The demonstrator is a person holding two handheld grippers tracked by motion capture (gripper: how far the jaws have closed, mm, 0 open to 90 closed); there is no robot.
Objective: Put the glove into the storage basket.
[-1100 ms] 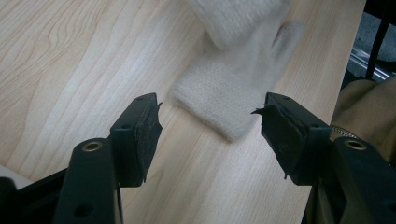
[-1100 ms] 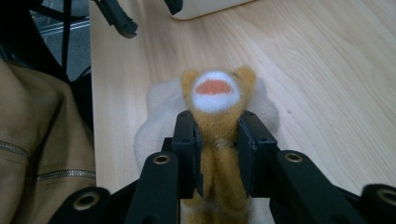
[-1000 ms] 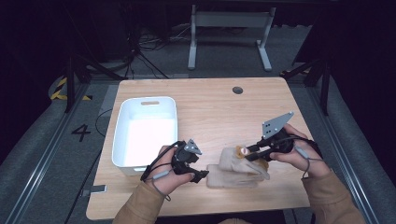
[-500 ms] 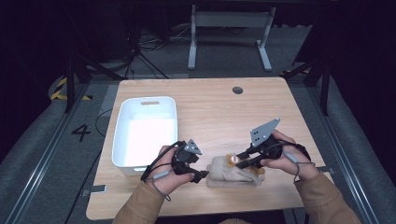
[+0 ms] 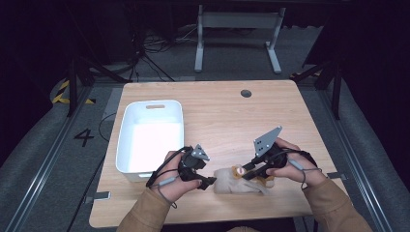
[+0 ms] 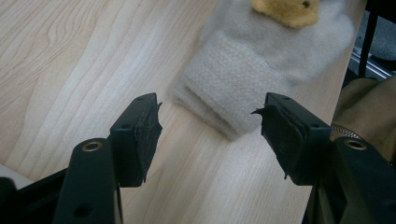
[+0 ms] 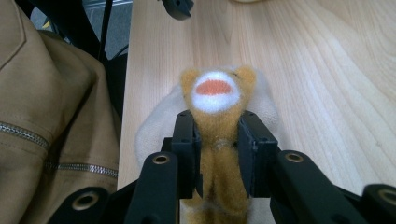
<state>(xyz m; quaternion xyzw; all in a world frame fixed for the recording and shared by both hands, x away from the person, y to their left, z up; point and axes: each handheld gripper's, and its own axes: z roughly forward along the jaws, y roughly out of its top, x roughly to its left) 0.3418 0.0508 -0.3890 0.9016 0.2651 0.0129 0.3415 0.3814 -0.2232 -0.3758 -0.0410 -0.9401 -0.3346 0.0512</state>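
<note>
A cream knitted mitten (image 5: pixel 231 185) lies flat near the table's front edge, its ribbed cuff (image 6: pixel 228 80) towards my left gripper. An orange plush toy (image 7: pixel 215 99) with a white and red muzzle rests over the mitten (image 7: pixel 152 126). My right gripper (image 7: pixel 218 150) is shut on the toy's body, a pad pressing on each side. In the high view the right gripper (image 5: pixel 248 173) comes in from the right, tilted down onto the toy (image 5: pixel 238 172). My left gripper (image 6: pixel 212 126) stands open, level with the table, its jaws either side of the cuff's end without touching it.
A white plastic bin (image 5: pixel 151 137) stands at the left of the wooden table (image 5: pixel 222 111), just beyond my left hand. A tan jacket sleeve (image 7: pixel 46 116) borders the table's front edge. A small round grommet (image 5: pixel 246 93) sits at the back.
My right gripper has come down and to the left with the orange toy, bringing it onto the mitten. The left gripper has kept still.
</note>
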